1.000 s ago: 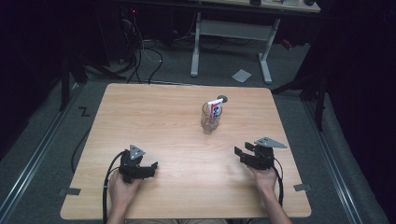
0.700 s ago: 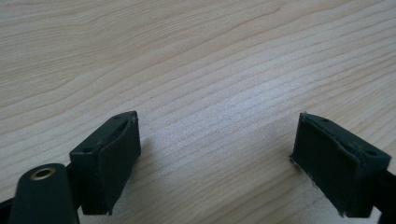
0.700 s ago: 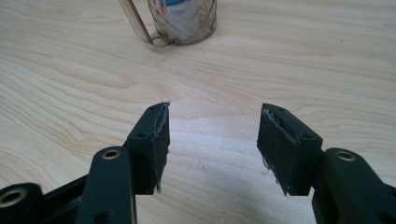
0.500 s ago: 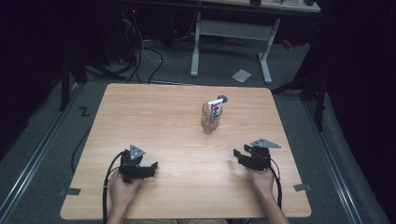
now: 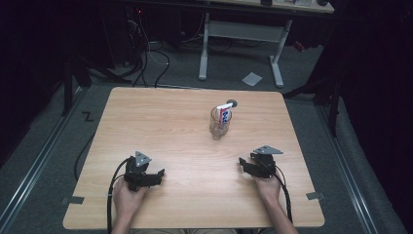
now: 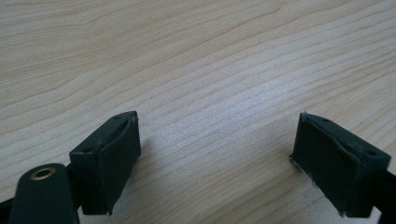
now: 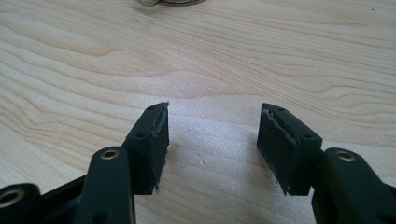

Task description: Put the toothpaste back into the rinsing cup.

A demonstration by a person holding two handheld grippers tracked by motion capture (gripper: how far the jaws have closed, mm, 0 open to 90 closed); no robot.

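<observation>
A clear glass (image 5: 217, 125) stands upright a little right of the table's middle, with a white, red and blue tube (image 5: 224, 113) leaning inside it. My left gripper (image 5: 157, 174) rests low on the table at the front left, held by a hand, open with bare wood between its pads (image 6: 112, 161). My right gripper (image 5: 242, 164) sits at the front right, open and empty, its jaws pointing left and slightly away. The glass's base (image 7: 166, 2) just shows at the top edge of the right gripper view, well beyond the pads (image 7: 152, 140).
The light wooden table (image 5: 160, 122) stands on grey carpet. A small dark disc (image 5: 232, 103) lies behind the glass. A white desk frame (image 5: 241, 34) and cables stand beyond the far edge. A paper scrap (image 5: 252, 78) lies on the floor.
My right gripper has shifted slightly left and a bit farther from the front edge. The left gripper and the glass have stayed put.
</observation>
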